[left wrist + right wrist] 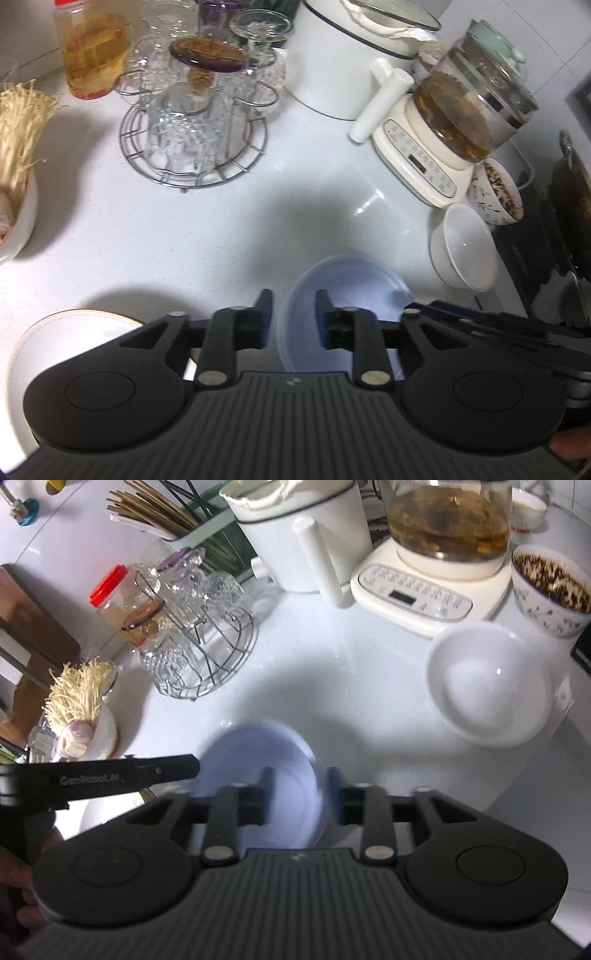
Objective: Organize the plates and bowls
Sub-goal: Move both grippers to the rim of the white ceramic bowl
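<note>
Pale blue bowl (pixel 258 775), blurred, seemingly translucent.

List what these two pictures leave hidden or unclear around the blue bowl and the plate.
- Pale blue plastic bowl: near side hidden by the left hand-held gripper body, left wrist view; blurred in right wrist view.
- White gold-rimmed plate: mostly covered by the gripper body, left wrist view.

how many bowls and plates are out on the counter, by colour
pale blue shallow bowl: 1
plain white deep bowl: 1
white floral-patterned bowl with dark contents: 1
white orange-rimmed plate: 1
white bowl holding enoki mushrooms: 1
total: 5
</note>
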